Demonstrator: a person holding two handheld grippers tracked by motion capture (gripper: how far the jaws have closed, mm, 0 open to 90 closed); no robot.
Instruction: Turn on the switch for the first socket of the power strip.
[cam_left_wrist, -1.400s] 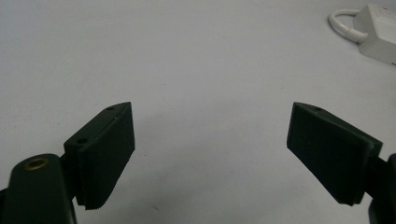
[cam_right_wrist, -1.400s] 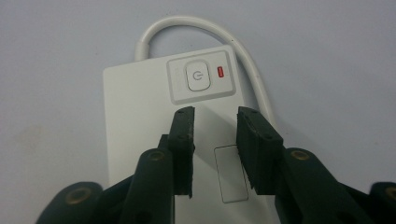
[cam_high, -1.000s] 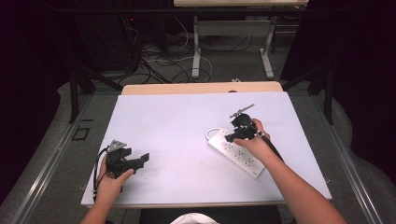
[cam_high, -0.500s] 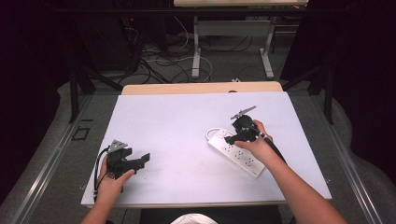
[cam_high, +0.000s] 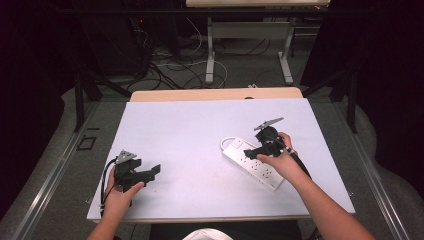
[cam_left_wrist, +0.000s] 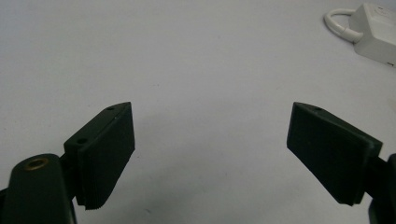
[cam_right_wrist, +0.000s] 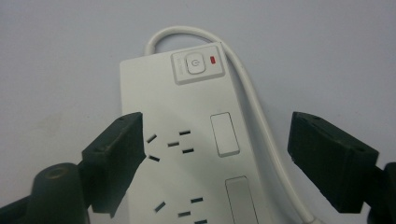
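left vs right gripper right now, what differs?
1. The left gripper sits near the table's front left corner. The right gripper is over the white power strip.
2. The left gripper's jaws frame bare table. The right gripper's jaws have just been opening and straddle the strip's sockets without pressing on it.
Shared: both are black, hand-held, and have open jaws.

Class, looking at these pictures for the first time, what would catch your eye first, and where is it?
A white plastic power strip with a red indicator light lies on the right of the pale table. The right gripper hangs over it, its jaws just opened and apart either side of the strip. The left gripper rests near the table's front left, jaws apart over bare surface.
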